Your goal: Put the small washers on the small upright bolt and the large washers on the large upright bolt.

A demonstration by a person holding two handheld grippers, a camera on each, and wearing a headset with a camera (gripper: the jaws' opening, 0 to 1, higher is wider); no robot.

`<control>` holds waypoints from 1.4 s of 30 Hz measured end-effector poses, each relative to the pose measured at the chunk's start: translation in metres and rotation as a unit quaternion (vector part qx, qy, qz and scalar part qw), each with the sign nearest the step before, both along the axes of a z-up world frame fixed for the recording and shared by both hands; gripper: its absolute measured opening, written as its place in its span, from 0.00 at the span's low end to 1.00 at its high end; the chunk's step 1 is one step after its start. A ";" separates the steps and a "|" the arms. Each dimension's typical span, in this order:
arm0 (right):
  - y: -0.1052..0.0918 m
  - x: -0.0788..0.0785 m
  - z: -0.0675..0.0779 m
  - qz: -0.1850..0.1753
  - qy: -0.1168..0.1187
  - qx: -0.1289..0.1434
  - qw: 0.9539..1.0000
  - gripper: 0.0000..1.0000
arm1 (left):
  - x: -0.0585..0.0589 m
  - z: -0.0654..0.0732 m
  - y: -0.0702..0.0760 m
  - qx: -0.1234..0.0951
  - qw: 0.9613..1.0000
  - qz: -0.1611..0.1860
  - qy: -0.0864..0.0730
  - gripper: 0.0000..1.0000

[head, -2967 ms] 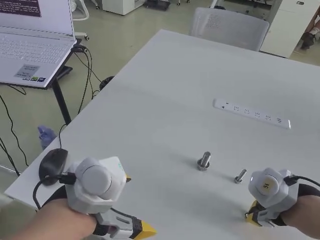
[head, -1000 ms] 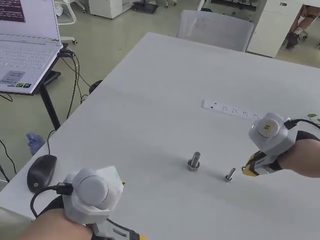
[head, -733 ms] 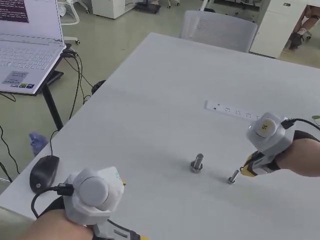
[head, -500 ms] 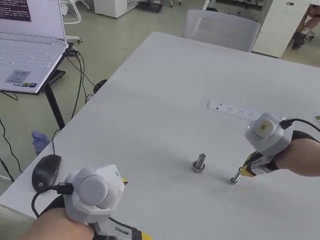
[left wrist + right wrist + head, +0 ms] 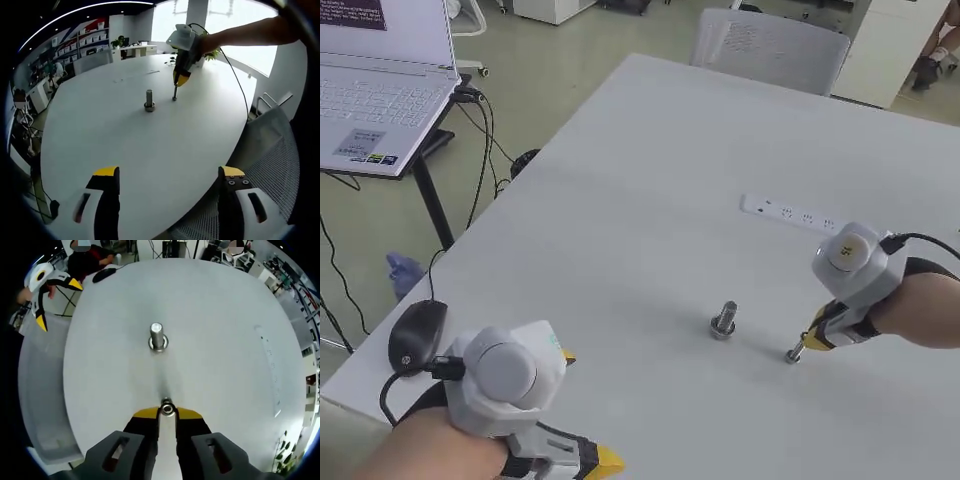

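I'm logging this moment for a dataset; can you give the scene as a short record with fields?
right gripper: shut on top of small bolt
left gripper: open, holding nothing
small bolt: standing on white table
large bolt: upright, apart from small bolt, untouched
also on table: power strip, mouse

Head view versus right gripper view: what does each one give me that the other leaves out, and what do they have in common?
Head view: the laptop beside the table, the grey chair beyond it, and the right gripper seen from outside, white body and all.
Right gripper view: a look along that gripper's own jaws, yellow tips closed on the top of the small bolt, and the left gripper seen from the front, jaws apart.
Both: the white table, the large bolt standing upright, the small bolt and the mouse.
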State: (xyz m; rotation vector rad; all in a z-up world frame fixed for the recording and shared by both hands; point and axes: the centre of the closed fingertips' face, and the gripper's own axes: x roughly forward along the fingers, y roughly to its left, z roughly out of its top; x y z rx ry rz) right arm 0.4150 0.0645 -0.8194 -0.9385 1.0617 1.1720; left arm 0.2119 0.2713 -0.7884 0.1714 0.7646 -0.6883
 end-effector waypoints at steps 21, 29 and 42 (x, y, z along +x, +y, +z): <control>0.002 0.000 -0.022 0.016 0.001 -0.017 1.000 0.12 | -0.001 -0.006 0.004 0.005 1.000 0.003 0.012 0.82; 0.006 -0.009 -0.025 0.021 0.004 -0.022 1.000 0.12 | -0.003 -0.011 0.008 0.008 1.000 0.004 0.021 0.80; 0.004 -0.011 -0.032 0.028 0.007 -0.024 0.999 0.12 | -0.004 -0.015 0.007 0.003 1.000 0.003 0.030 0.78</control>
